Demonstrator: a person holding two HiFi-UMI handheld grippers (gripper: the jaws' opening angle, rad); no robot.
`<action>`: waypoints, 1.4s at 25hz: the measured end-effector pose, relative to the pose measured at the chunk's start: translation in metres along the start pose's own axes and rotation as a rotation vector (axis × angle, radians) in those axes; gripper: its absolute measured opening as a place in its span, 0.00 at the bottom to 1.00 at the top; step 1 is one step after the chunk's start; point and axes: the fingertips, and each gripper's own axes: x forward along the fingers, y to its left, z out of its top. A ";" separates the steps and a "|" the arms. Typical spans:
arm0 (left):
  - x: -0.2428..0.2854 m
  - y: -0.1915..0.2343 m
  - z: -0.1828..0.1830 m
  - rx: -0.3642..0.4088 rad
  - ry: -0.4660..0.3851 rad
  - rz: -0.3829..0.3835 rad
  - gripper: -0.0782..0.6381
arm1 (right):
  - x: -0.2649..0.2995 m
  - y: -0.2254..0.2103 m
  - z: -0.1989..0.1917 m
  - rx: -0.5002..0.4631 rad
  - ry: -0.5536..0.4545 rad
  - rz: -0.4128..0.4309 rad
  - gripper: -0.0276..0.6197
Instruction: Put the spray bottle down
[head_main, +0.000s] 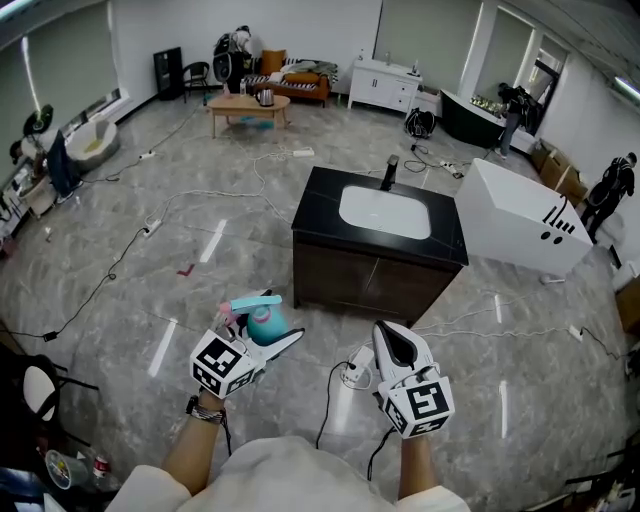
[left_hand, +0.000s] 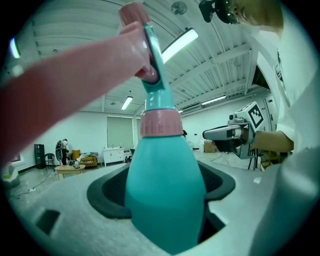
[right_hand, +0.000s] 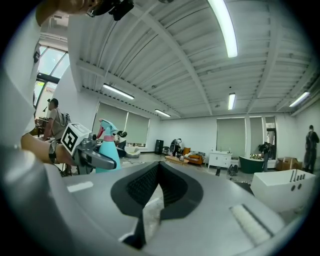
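Note:
A teal spray bottle (head_main: 267, 320) with a pink collar and pink trigger stands upright between the jaws of my left gripper (head_main: 266, 336), which is shut on its body. In the left gripper view the spray bottle (left_hand: 162, 190) fills the middle, with the dark pads (left_hand: 107, 192) pressed to its sides. My right gripper (head_main: 392, 338) is held beside it at the right, apart from the bottle. Its pads (right_hand: 172, 187) meet at the tips with nothing held. The right gripper view shows the bottle (right_hand: 108, 151) at the left in the left gripper (right_hand: 97, 159).
A dark cabinet with a black top (head_main: 318, 205) and a white basin stands just ahead on the marble floor. A white tub (head_main: 520, 215) lies to its right. Cables and a white power strip (head_main: 356, 370) lie on the floor near my grippers. People stand at the far right.

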 end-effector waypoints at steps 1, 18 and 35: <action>0.004 -0.001 -0.002 -0.001 0.001 0.004 0.66 | -0.001 -0.004 -0.002 0.006 -0.001 -0.001 0.05; 0.086 0.044 -0.029 -0.034 0.034 -0.008 0.66 | 0.055 -0.076 -0.021 0.112 -0.075 0.010 0.05; 0.220 0.255 -0.012 -0.022 0.018 -0.046 0.66 | 0.268 -0.183 0.002 0.093 -0.055 -0.020 0.05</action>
